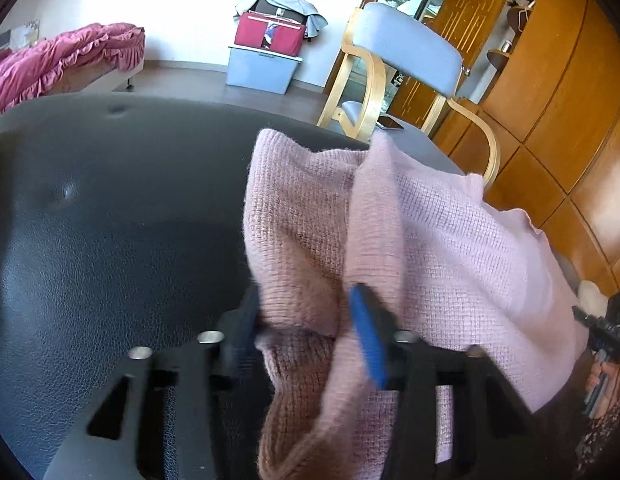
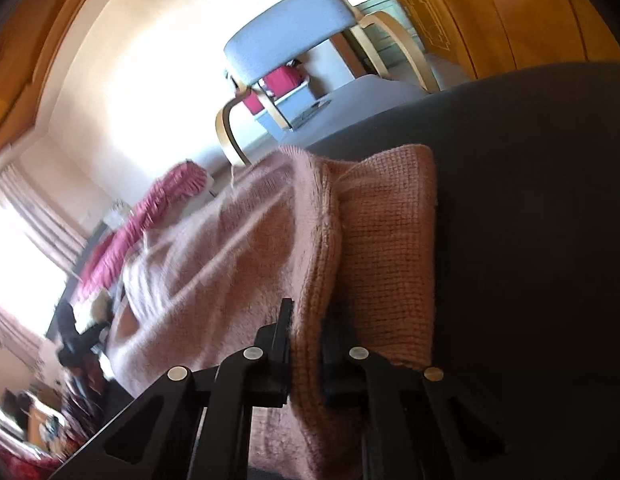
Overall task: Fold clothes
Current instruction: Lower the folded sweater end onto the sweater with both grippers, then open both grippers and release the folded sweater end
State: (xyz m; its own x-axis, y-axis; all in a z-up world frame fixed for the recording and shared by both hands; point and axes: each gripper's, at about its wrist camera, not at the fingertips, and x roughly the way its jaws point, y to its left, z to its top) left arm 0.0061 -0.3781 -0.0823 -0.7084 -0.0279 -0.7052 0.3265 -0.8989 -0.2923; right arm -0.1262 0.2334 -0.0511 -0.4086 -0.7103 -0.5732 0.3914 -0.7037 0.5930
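Observation:
A pink knitted sweater [image 1: 450, 240] hangs bunched above a black leather-look table top [image 1: 110, 220]. My left gripper [image 1: 306, 324] has a thick fold of the knit filling the gap between its black and blue pads, and it is shut on that fold. In the right wrist view the same sweater [image 2: 238, 260] stretches away to the left, folded over at its ribbed edge. My right gripper [image 2: 308, 340] is shut tight on that edge. The far part of the sweater is blurred.
A wooden chair with a grey-blue cushion [image 1: 406, 48] stands beyond the table, with a phone [image 1: 390, 123] on its seat. Wooden cabinets [image 1: 550, 120] fill the right side. A red bag [image 1: 270, 36] on a pale blue box and a pink bedcover [image 1: 70, 56] lie further back.

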